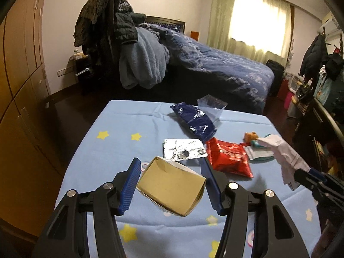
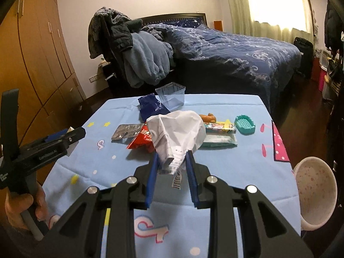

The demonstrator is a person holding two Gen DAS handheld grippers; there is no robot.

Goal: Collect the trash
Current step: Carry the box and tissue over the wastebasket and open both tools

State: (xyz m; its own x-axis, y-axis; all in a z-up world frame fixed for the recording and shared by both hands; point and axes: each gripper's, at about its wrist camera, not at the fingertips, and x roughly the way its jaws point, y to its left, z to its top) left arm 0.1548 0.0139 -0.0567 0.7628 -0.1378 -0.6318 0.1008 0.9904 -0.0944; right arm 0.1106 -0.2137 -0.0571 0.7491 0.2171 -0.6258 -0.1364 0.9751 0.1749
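Note:
My left gripper is shut on an open cardboard box, held above the table with its brown inside facing me. A crumpled white paper hangs between the pads of my right gripper, which is shut on it; the same paper shows at the right of the left wrist view. On the light blue star-print tablecloth lie a silver foil wrapper, a red snack bag, a dark blue bag and a clear plastic tub.
A teal soap dish, an orange toy and flat teal packets lie at the table's right. A white speckled bowl sits off the right edge. Behind stand a bed and a clothes-laden chair; wardrobes line the left.

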